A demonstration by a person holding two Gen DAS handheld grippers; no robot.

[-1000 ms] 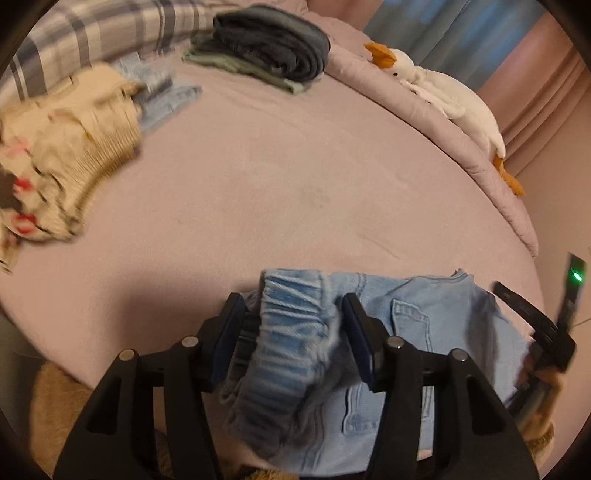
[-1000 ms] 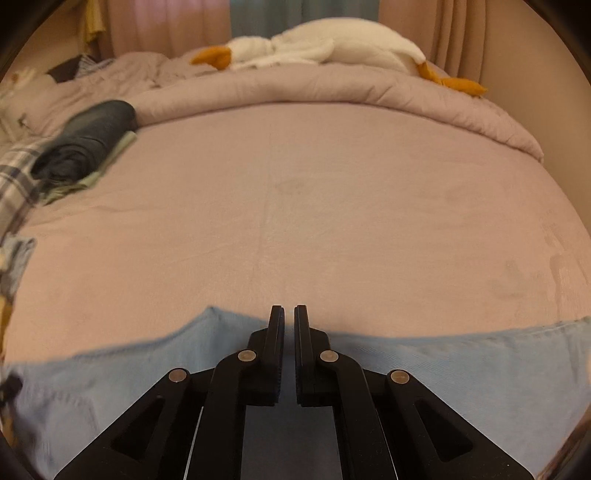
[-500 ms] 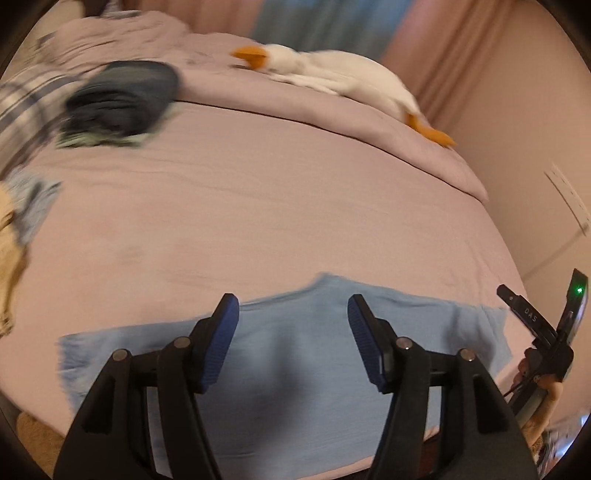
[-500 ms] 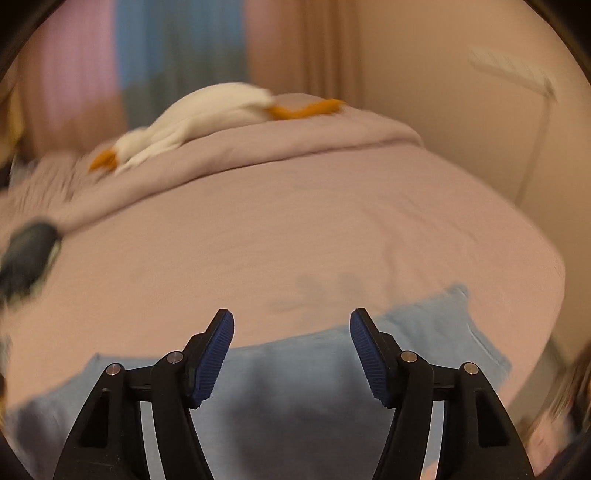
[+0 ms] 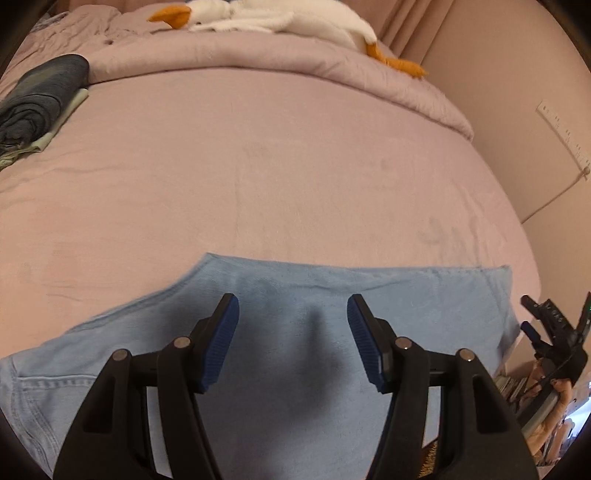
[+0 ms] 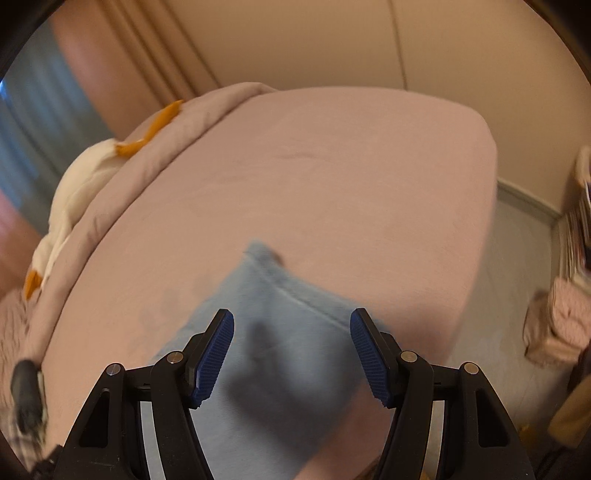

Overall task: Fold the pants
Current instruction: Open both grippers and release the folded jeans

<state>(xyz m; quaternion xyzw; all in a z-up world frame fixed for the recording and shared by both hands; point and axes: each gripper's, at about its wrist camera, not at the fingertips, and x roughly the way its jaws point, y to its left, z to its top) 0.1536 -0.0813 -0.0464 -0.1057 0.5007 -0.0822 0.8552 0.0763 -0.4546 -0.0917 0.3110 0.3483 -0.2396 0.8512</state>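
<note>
Both grippers, left (image 5: pixel 292 341) and right (image 6: pixel 291 354), hang open, empty, over flat pants (image 5: pixel 332 295).
Pinching one layer only, the fold drags crooked off the bed (image 5: pixel 295 155).

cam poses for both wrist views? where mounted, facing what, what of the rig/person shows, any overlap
Left wrist: behind the left hand-held gripper, angled down at light blue pants on the pink bed; right hand-held gripper and hand at right edge.
Right wrist: behind the right hand-held gripper, angled down at the pants' end near the bed corner; no hand visible.
Shared: pants, bed, goose plush.
</note>
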